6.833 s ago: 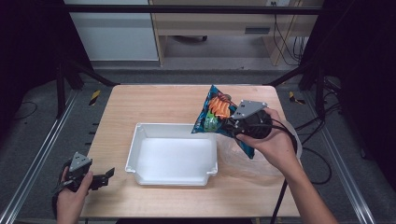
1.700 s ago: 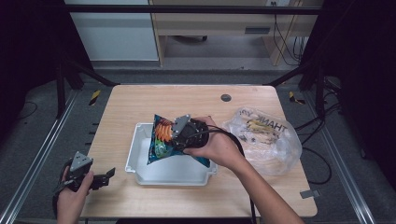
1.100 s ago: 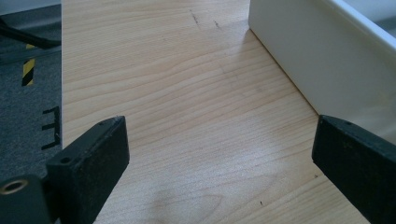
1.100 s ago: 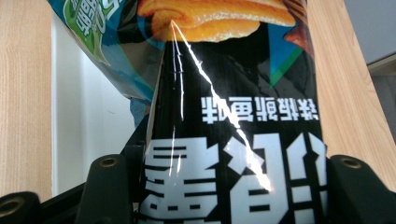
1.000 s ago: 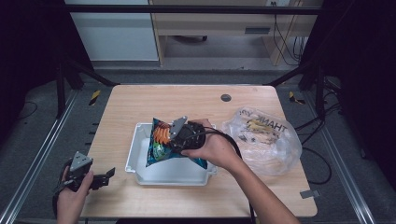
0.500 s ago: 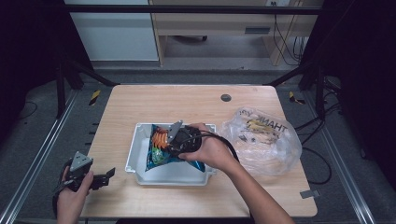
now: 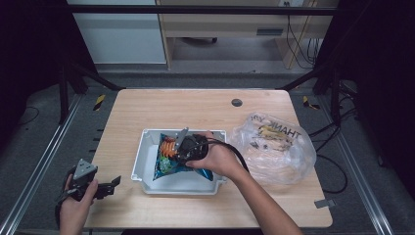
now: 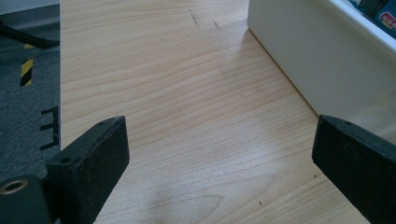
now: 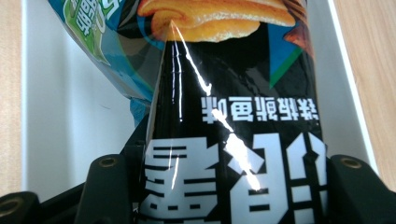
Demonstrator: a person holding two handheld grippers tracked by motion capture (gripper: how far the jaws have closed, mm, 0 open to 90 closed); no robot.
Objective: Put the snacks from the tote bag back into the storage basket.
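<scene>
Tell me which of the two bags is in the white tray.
The blue snack bag, clamped by the right hand-held gripper. The clear plastic bag lies on the table beside the tray.

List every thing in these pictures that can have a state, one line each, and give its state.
Snack bag: sealed, puffed, clamped between jaws, low inside the bin.
White bin: upright on the table, holding the snack bag.
Clear plastic bag: crumpled, lying right of the bin.
Right gripper: shut on the snack bag.
Left gripper: open, holding nothing, by the bin's outer wall.
</scene>
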